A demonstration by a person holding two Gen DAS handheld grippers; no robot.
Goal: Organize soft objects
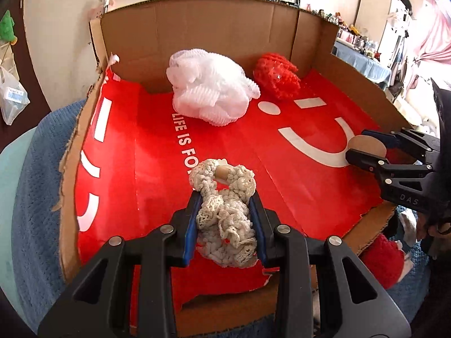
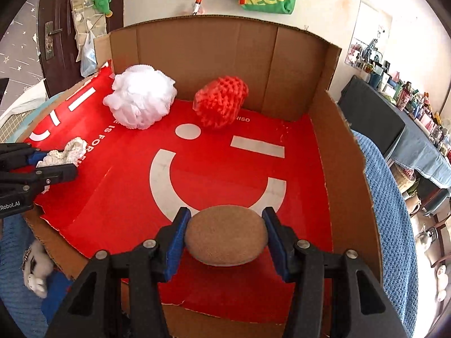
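Left tongs [image 1: 225, 219]: clenched on a cream crocheted lace bundle [image 1: 225, 214], carried over the red printed floor of the open cardboard box [image 1: 135, 152], around 7 o'clock of that floor.

Right tongs [image 2: 224, 235]: grasping a round tan felt-like pad [image 2: 225, 236] by its edges, low over the floor near 5 o'clock.

Already inside: white mesh bath pouf [image 1: 210, 90] at 11 o'clock, red knitted scrubber [image 1: 277, 74] at 1 o'clock, close together but apart.

Risk, bundle: loose lace hanging below the pads may snag on them and drag back out on release.

Risk, pad: a thin edge grip; I judge it could pivot or slip and land askew.
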